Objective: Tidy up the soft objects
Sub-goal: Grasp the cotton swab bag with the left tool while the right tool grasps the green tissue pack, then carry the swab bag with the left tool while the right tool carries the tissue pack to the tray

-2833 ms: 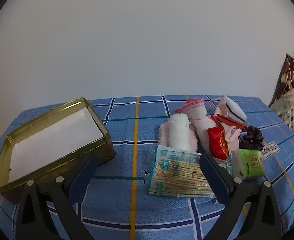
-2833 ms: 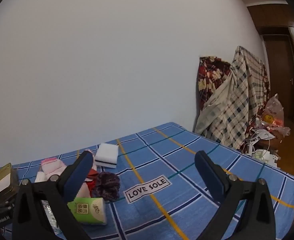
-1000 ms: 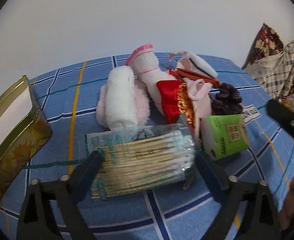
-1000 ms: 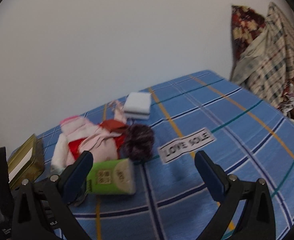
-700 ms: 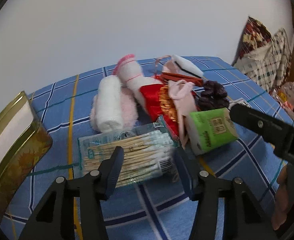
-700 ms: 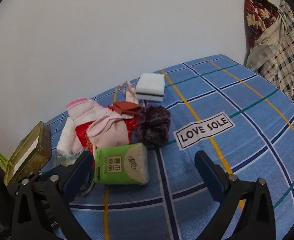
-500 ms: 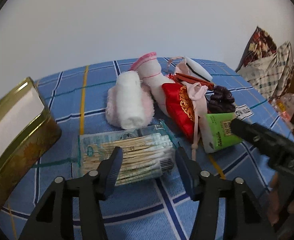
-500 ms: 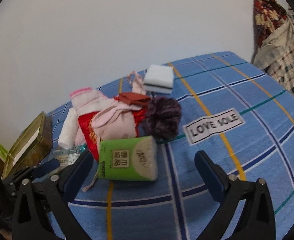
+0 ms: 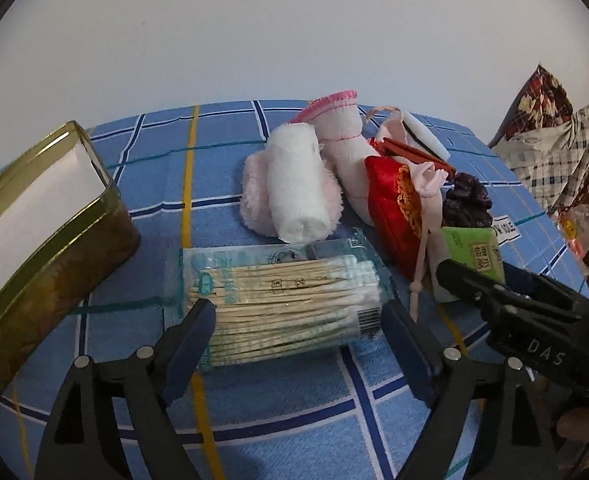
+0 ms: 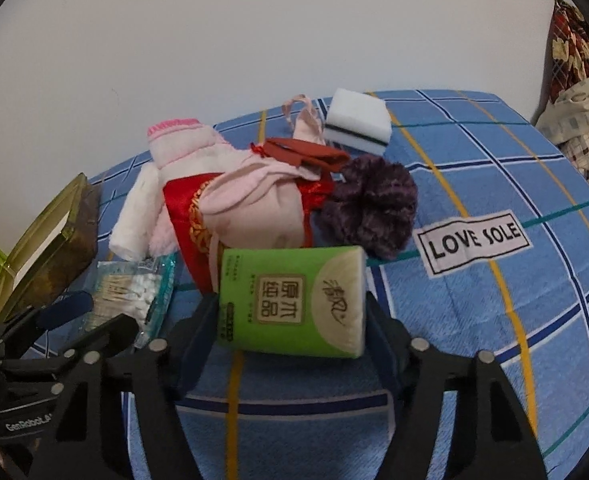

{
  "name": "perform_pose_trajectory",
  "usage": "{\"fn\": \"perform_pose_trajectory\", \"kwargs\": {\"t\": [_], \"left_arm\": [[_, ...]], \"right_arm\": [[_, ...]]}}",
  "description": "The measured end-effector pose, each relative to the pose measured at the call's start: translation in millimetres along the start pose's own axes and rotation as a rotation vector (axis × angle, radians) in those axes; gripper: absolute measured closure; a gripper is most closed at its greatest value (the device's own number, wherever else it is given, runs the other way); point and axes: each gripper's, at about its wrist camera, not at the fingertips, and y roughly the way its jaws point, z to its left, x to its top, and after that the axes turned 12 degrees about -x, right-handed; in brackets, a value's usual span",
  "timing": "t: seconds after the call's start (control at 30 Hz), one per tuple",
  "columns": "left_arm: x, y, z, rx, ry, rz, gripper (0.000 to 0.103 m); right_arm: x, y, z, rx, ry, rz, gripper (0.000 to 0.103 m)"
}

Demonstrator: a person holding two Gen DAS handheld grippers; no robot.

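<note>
On the blue checked cloth lies a heap of soft things: a rolled white towel (image 9: pixel 294 188), a pink sock (image 9: pixel 342 136), a red pouch (image 9: pixel 390 208), a pink drawstring pouch (image 10: pixel 254 208) and a purple scrunchie (image 10: pixel 370 204). A clear pack of cotton swabs (image 9: pixel 286 300) lies flat between the tips of my left gripper (image 9: pixel 298 320), whose jaws are opening and stand off its ends. My right gripper (image 10: pixel 290 316) is closing on a green tissue pack (image 10: pixel 290 300), which rests on the cloth. Its pads meet both of the pack's ends.
An open gold tin (image 9: pixel 54 232) with a white lining stands at the left. A white sponge (image 10: pixel 358 120) lies behind the heap, and a LOVE SOLE label (image 10: pixel 474 240) is on the cloth to the right. Plaid cloth (image 9: pixel 554 152) hangs beyond the table's right edge.
The left jaws narrowed in front of the swab pack, then spread wide again. The right gripper dropped in toward the green tissue pack and its jaws narrowed around it.
</note>
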Motion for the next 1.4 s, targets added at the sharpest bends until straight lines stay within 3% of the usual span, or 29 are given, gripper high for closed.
{"fn": "perform_pose_trajectory", "kwargs": {"t": [0.1,0.23,0.33,0.4,0.47,0.57,0.77,0.83,0.9,1.03,1.13,1.17,1.33,1.4], "left_arm": [[2,-5,6,-0.014,-0.017,0.008,0.016],[3,-20,16,-0.044,-0.020,-0.030,0.016],[3,-13,11,-0.065,0.002,0.005,0.015],[3,-2,2,-0.060,0.037,0.047,0.015],[2,3,-8,-0.003,0.099,0.050,0.015],[3,-2,-10,0.014,0.136,0.050,0.015],[17,-36,-3,-0.058,0.248,-0.018,0.015],[22,-32,-9,-0.091,0.347,0.015,0.015],[25,-19,-13,-0.075,0.433,0.073,0.015],[23,4,-16,-0.107,0.528,0.197,0.015],[11,16,-21,-0.103,0.625,0.252,0.014],[10,16,-22,-0.108,0.646,0.234,0.014],[12,21,-19,-0.127,0.584,0.245,0.016],[5,16,-17,-0.130,0.569,0.220,0.023]], "right_arm": [[-2,-5,-8,0.026,0.038,-0.016,0.037],[-1,-26,-20,0.061,0.106,-0.110,0.037],[1,-35,-23,0.061,0.128,-0.155,0.036],[3,-34,-22,0.056,0.128,-0.151,0.036],[4,-34,-23,0.073,0.141,-0.142,0.036],[5,-34,-25,0.077,0.150,-0.140,0.036],[5,-29,-28,0.101,0.172,-0.104,0.036],[5,-31,-30,0.098,0.181,-0.112,0.036],[5,-32,-33,0.090,0.192,-0.120,0.036],[4,-30,-40,0.089,0.222,-0.109,0.036],[4,-28,-44,0.090,0.242,-0.102,0.036],[4,-28,-45,0.086,0.246,-0.102,0.036],[4,-28,-48,0.075,0.257,-0.101,0.036],[5,-27,-48,0.076,0.261,-0.097,0.036]]}}
